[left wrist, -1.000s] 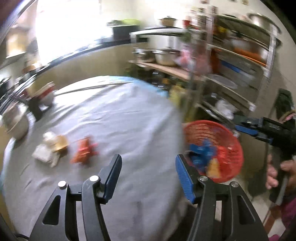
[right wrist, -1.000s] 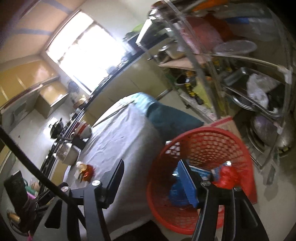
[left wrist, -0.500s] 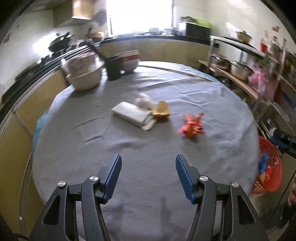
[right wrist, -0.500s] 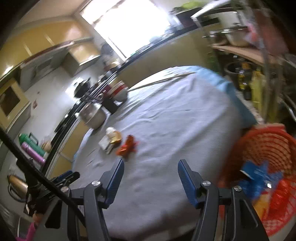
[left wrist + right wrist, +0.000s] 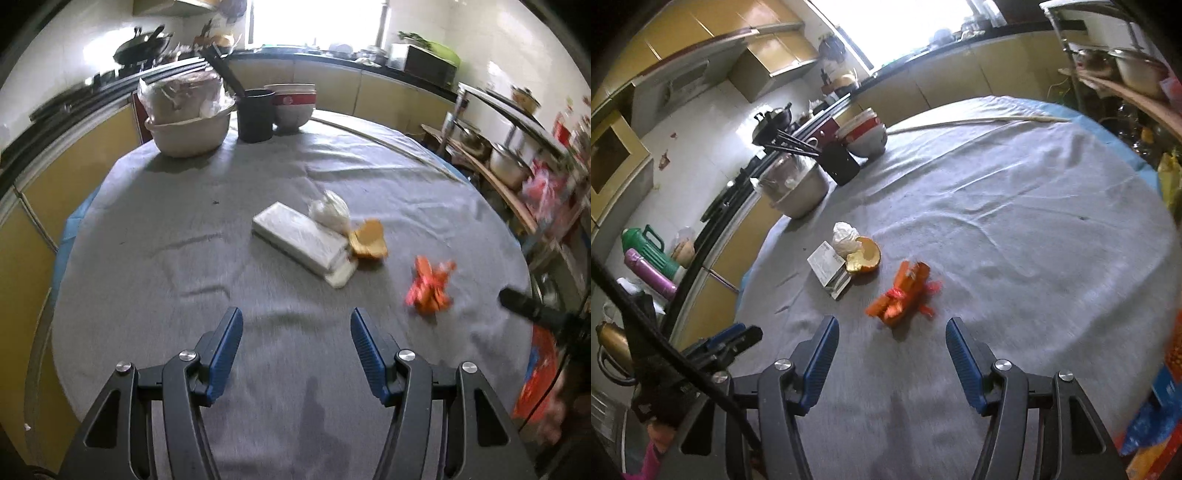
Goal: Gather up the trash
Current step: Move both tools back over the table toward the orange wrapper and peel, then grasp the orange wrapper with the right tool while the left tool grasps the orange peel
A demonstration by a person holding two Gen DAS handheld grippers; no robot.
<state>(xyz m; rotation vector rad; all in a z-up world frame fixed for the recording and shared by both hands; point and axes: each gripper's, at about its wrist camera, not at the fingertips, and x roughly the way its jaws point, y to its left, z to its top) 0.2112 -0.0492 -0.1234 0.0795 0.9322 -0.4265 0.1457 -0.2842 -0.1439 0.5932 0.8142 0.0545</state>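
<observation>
**Inspector:** Since the earlier frames both views have swung off the red mesh basket (image 5: 537, 373), now cut off at the lower right edge of the left view, and onto the round table under its grey cloth (image 5: 155, 229).

**Second:** The trash itself?

**Inspector:** A crumpled orange-red plastic wrapper (image 5: 901, 297) lies right of centre on the cloth, just ahead of the right gripper (image 5: 891, 360). Up and left of it, well apart, sits a cluster: a flat white carton (image 5: 299, 238), a wadded white tissue (image 5: 330, 211) and an orange fruit-peel cup (image 5: 369, 240), touching one another.

**Second:** Tool condition?

**Inspector:** The left gripper (image 5: 295, 356) and the right both stand spread, nothing between the jaws.

**Second:** Handling?

**Inspector:** In my judgement the wrapper is light, soft and crushable, possibly slick. Pinch across its bunched middle, not a loose tail. The carton looks stiffer; take it across the narrow width.
</observation>
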